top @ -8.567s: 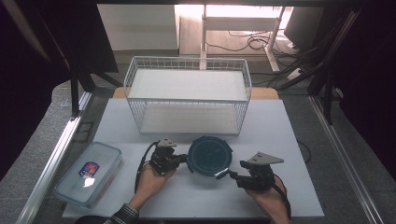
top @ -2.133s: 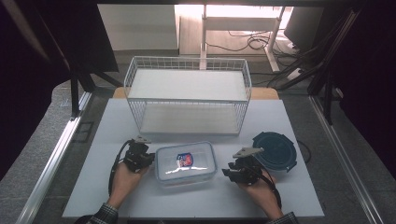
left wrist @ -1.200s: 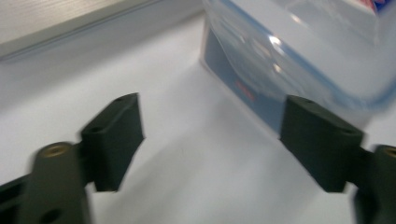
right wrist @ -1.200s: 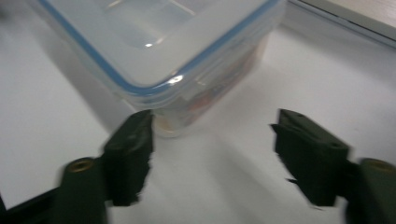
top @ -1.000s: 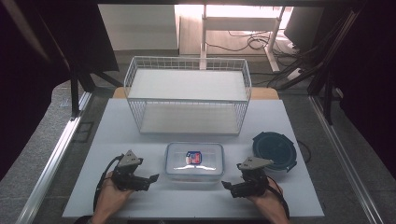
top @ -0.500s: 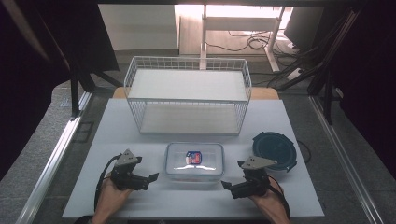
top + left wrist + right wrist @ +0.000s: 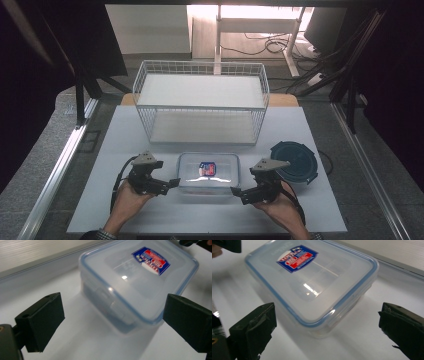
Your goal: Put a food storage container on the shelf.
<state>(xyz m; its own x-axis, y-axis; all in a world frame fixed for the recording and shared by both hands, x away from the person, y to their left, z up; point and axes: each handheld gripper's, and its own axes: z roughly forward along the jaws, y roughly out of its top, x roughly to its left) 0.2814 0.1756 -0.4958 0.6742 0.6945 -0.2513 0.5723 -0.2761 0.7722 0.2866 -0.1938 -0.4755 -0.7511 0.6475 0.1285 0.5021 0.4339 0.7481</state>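
Both your left gripper (image 7: pixel 172 183) and right gripper (image 7: pixel 236 194) stand apart, flanking the clear lidded box (image 7: pixel 208 173); close unevenly and it skids across the bench (image 7: pixel 150 215).

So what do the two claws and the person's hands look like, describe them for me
Both the left claw and right claw are black, with blocky matte jaws, a grey three-cornered plate on top and a black trailing cable. A dark patterned cuff shows at the left wrist.

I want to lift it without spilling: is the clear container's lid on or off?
On. The lid sits flush on the clear container, its blue seal running all round the rim. Whether the side flaps are latched, I cannot tell.
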